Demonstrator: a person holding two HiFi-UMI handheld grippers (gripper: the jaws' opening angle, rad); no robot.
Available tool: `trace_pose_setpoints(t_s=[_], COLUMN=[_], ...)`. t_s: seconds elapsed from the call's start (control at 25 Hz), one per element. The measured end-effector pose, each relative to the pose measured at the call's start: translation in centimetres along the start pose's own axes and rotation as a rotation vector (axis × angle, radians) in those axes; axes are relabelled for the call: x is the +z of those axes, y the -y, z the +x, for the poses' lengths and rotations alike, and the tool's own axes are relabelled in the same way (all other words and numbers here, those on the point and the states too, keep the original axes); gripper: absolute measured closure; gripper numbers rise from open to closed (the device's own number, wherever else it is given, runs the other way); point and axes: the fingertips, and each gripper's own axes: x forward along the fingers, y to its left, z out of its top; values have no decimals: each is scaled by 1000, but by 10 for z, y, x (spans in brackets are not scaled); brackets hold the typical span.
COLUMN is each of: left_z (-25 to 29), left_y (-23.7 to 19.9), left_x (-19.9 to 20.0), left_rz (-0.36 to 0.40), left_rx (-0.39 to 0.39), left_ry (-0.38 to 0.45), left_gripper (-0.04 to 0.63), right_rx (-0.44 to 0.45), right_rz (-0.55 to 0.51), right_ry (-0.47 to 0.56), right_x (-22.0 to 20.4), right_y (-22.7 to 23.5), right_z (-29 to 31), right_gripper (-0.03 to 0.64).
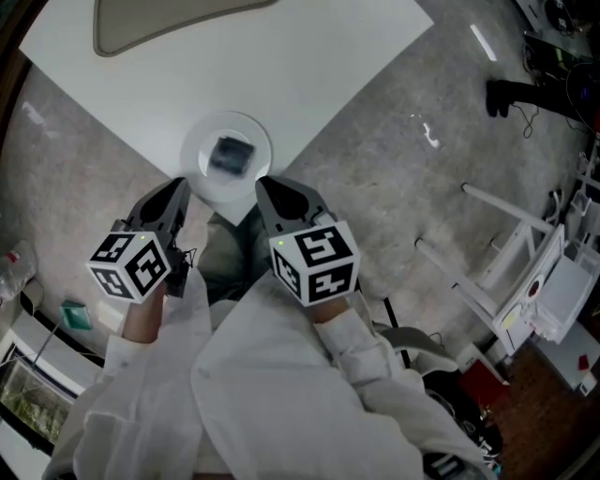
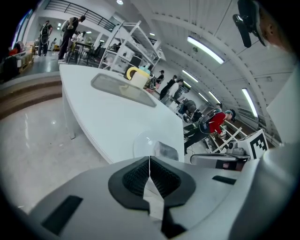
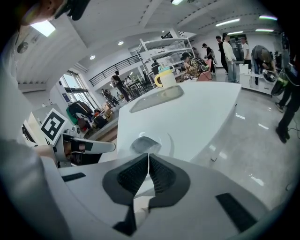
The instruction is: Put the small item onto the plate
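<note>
Left hand-held gripper [image 1: 176,190]: jaws pressed right together, pad against pad, nothing between them. It's empty, folks, and it hangs just short of the desk [image 1: 319,75] corner.

Right hand-held gripper [image 1: 266,188]: same story, jaws closed up tight with nothing held, level with its partner and well apart from it.

Plate [image 1: 199,180]: pale and round, sitting at the very corner of the desk, just ahead of both sets of tips and in the gap between them.

Small item [image 1: 231,156]: dark and squarish, lying on the plate near its middle, just ahead of both hand-held grippers and touching neither.

Done so far: by my reading the job is finished. The item is on the plate and both hand-held grippers are clear of it.

Left to do: little or nothing that I can see, beyond perhaps drawing the hands back from the corner.

Hard to make out: the item is a blur from the head view. From the gripper views it looks like a greyish, maybe wrapped, block, but I can't say what it is or whether it lies quite flat.

Hidden: each hand-held gripper's own body covers the near rim of the plate in its own view.

Cut off: a long grey shape [image 1: 159,23] far ahead on the desk runs out of the top of the head view.
</note>
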Motion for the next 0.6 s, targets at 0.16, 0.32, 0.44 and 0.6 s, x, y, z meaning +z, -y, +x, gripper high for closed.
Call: trace_pose_setpoints(t_s=[0.16,0.32,0.44,0.6], left_z=[11,13,8,10], left_y=[-4,-7,-8,-10], left_x=[-2,-3,-5,-6], left_rz=[-4,-7,-14,-23], left_rx=[-8,0,14,15], left_ry=[-18,-19,-11,-14], left_gripper=[583,581,581,581], right_rx=[3,8,10,-13], right_rz=[7,8,-1,-4], right_ry=[-15,-24,-33,-47], right_x=[-2,-5,-7,-8], right_y=[5,2,-3,3], right_z=[10,15,13,12], right_gripper=[600,600,600,600])
